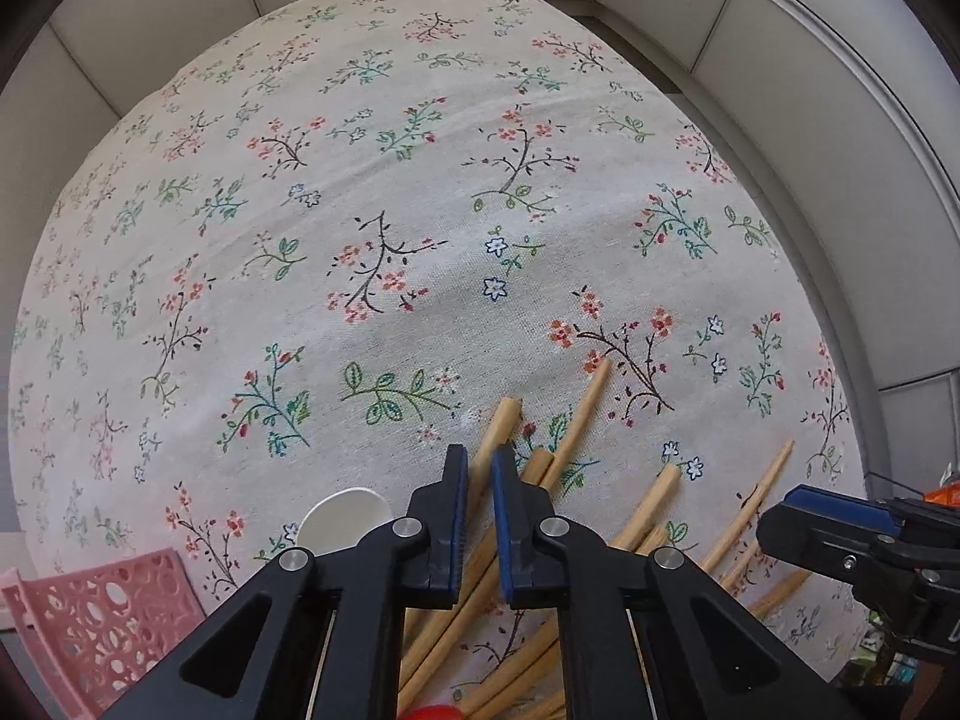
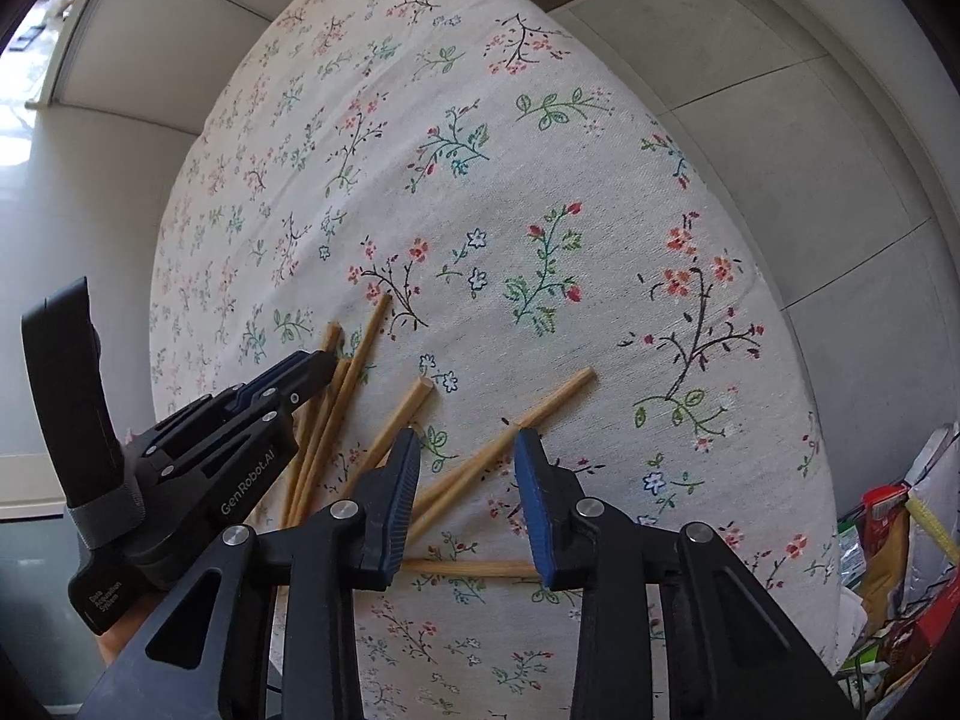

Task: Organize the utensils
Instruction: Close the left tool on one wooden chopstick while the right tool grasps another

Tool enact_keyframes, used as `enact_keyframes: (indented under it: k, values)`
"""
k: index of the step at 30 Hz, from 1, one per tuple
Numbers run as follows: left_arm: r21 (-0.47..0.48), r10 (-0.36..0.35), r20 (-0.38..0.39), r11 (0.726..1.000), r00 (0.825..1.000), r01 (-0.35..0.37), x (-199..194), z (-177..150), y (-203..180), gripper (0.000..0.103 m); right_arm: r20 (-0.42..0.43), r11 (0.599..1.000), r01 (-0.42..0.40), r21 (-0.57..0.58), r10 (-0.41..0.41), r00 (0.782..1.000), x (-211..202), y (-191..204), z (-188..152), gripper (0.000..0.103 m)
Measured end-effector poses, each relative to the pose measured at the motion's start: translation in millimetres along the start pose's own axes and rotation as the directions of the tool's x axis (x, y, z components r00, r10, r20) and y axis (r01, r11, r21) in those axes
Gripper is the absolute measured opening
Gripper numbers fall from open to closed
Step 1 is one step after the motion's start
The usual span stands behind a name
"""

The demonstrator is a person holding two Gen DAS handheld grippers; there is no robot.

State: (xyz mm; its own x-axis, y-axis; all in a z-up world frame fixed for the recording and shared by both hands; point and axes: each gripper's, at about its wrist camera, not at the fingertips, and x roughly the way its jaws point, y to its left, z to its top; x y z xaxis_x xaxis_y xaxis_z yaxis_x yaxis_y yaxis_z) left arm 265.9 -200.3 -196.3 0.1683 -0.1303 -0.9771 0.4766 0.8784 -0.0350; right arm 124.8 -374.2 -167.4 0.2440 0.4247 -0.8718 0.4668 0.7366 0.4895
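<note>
Several wooden chopsticks (image 1: 576, 420) lie scattered on a floral tablecloth (image 1: 384, 228); they also show in the right wrist view (image 2: 354, 384). My left gripper (image 1: 479, 468) hovers just over the left bunch of chopsticks with its jaws narrowly apart and nothing clearly clamped between them. It shows from the side in the right wrist view (image 2: 321, 369). My right gripper (image 2: 468, 450) is open and empty above two crossed chopsticks (image 2: 510, 438); it appears at the right edge of the left wrist view (image 1: 798, 510).
A pink perforated basket (image 1: 102, 618) sits at the table's near left, with a white round object (image 1: 342, 519) beside it. A red item (image 1: 432, 713) peeks out below the left gripper. Packets and clutter (image 2: 900, 570) lie off the table's right edge. Tiled floor surrounds the table.
</note>
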Motion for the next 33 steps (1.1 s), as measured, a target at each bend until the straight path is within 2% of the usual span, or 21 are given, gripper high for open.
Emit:
enact_keyframes:
  k: [2,5,11,14,16,18,23,25,27,30,33]
  values:
    - [-0.049,-0.019,0.007,0.999,1.000,0.019,-5,-1,10,0.001,-0.010,1.000,-0.017,0.018,0.017,1.000,4,-2,1,0.030]
    - [-0.075,-0.023,0.016,0.997,1.000,0.024,-11,-4,20,0.000,-0.024,0.999,0.004,0.053,-0.003,1.000,10,-8,2,0.029]
    - [-0.041,-0.080,0.032,0.996,0.996,0.081,-18,-15,22,0.003,0.011,0.997,0.032,0.068,-0.033,0.999,0,-13,-1,0.029]
    - [-0.012,-0.039,0.012,0.999,0.999,0.039,-9,-11,15,0.005,0.010,0.995,0.039,0.089,-0.040,0.999,-2,-22,0,0.029]
    - [-0.005,-0.033,0.021,0.999,0.999,0.033,-4,-9,12,0.012,0.008,0.993,0.044,0.107,-0.045,0.999,-1,-28,2,0.029]
    - [-0.006,-0.025,0.001,1.000,1.000,0.025,4,-5,10,0.015,0.000,0.991,0.038,0.126,-0.038,0.999,2,-32,4,0.029]
    - [0.055,0.030,-0.005,0.998,1.000,-0.030,10,3,-4,0.016,0.008,0.989,0.024,0.146,-0.026,1.000,6,-33,9,0.027]
    - [0.056,0.038,-0.014,0.998,0.999,-0.038,11,6,-6,0.012,0.020,0.990,0.054,0.127,-0.057,0.998,7,-27,9,0.026]
    - [0.056,0.044,-0.015,0.998,0.999,-0.044,14,10,-10,0.012,0.038,0.990,0.104,0.094,-0.108,0.993,10,-17,10,0.023]
    - [0.059,0.073,0.006,0.996,0.997,-0.073,12,6,-10,0.011,0.074,0.979,0.201,0.044,-0.203,0.976,15,0,10,0.015]
    - [0.036,0.087,0.036,0.995,0.996,-0.088,-4,0,-6,0.010,0.094,0.976,0.211,0.057,-0.215,0.972,16,2,12,0.009]
